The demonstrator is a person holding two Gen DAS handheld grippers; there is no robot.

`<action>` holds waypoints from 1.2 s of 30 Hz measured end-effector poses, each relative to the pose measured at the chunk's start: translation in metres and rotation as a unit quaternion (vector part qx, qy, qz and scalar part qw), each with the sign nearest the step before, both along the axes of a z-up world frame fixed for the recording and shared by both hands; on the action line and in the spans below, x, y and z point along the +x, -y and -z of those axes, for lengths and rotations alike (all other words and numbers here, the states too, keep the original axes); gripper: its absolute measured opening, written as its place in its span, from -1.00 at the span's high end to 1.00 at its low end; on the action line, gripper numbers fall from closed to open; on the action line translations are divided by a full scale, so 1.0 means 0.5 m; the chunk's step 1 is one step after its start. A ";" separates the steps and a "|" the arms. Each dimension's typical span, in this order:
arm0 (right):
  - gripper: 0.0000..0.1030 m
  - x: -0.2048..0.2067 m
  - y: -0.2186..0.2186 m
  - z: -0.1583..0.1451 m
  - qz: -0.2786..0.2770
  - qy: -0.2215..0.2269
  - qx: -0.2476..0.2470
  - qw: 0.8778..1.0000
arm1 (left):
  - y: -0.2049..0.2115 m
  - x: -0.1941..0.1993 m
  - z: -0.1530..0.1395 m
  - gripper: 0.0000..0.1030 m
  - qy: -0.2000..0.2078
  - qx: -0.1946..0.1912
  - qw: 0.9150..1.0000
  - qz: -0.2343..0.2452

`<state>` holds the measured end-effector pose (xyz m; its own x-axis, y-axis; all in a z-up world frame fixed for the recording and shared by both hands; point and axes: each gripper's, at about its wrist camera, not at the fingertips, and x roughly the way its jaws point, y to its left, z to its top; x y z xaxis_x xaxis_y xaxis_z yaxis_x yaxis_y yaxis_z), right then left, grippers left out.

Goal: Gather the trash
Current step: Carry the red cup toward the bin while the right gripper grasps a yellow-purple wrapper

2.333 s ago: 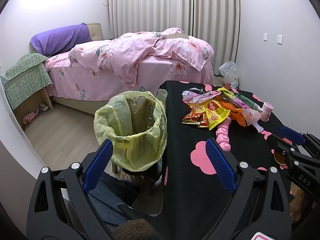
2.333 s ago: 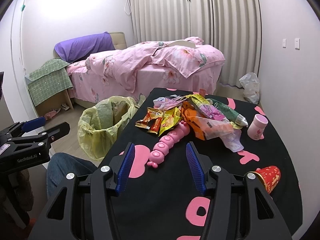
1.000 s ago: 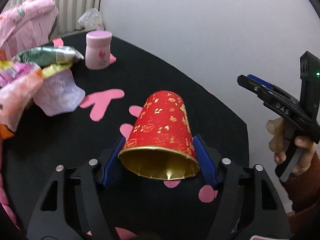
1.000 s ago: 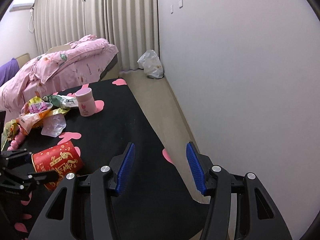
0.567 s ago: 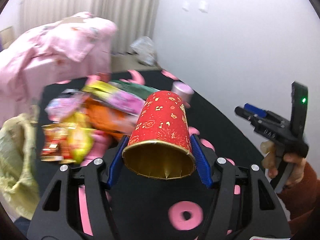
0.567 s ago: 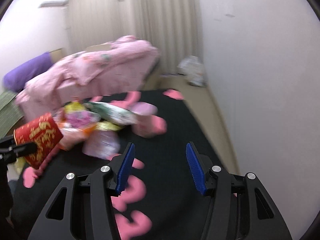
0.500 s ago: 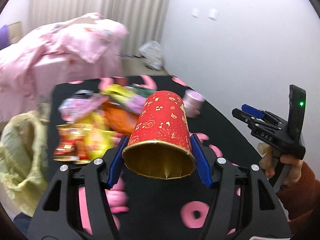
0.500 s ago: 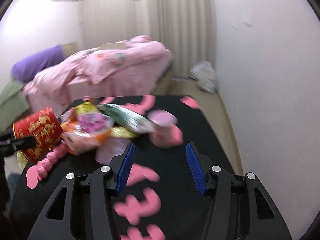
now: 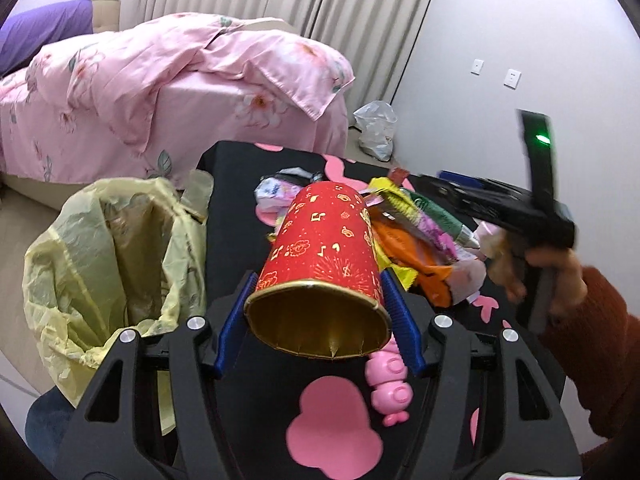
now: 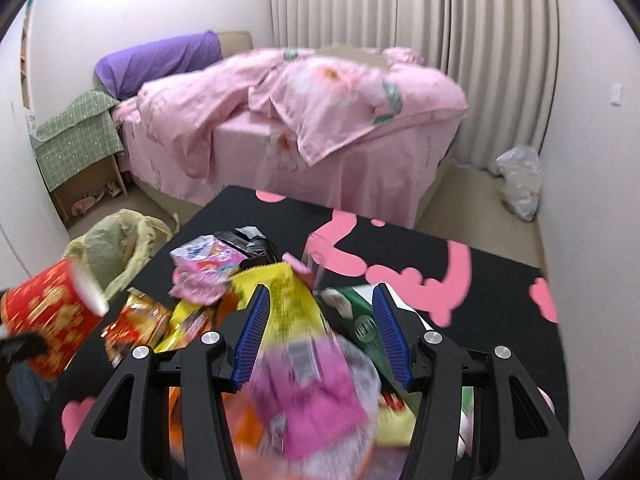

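My left gripper (image 9: pixel 318 330) is shut on a red paper cup (image 9: pixel 328 248) with gold print and holds it above the black table (image 9: pixel 224 248), mouth toward the camera. The cup also shows in the right wrist view (image 10: pixel 48 316). A bin lined with a yellow bag (image 9: pixel 108 256) stands open just left of the table, also in the right wrist view (image 10: pixel 116 248). My right gripper (image 10: pixel 322 338) is open and empty, hovering low over the pile of snack wrappers (image 10: pixel 288 320), which also shows in the left wrist view (image 9: pixel 416 224).
A pink toy caterpillar (image 9: pixel 390 384) lies on the table under the cup. A bed with pink bedding (image 9: pixel 160 80) stands behind the table. A white plastic bag (image 10: pixel 518 182) lies on the floor by the curtain. A wall runs along the table's right side.
My left gripper has carried the red cup leftward, nearer the yellow bin. My right gripper has swung from the table's right edge to just over the wrapper pile.
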<state>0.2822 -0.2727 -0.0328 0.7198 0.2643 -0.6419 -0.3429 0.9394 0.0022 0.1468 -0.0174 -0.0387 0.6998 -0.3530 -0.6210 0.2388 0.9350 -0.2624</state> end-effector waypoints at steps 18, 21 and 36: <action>0.78 0.016 -0.018 -0.014 -0.028 -0.013 -0.016 0.999 | -0.054 0.003 0.022 -0.17 -0.006 -0.024 1.000 -0.020; 0.08 0.016 -0.007 -0.030 -0.048 -0.015 -0.009 0.999 | -0.056 0.002 0.019 -0.17 -0.006 -0.024 0.999 -0.022; 0.65 0.032 -0.020 0.063 -0.059 -0.091 -0.020 0.994 | -0.085 -0.001 0.010 -0.17 -0.002 -0.023 0.999 -0.036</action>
<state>0.2980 -0.2628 -0.0643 0.5568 0.3117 -0.7700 -0.4472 0.8936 0.0383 0.1461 0.0249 -0.0435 0.7220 -0.3298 -0.6083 0.1699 0.9367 -0.3062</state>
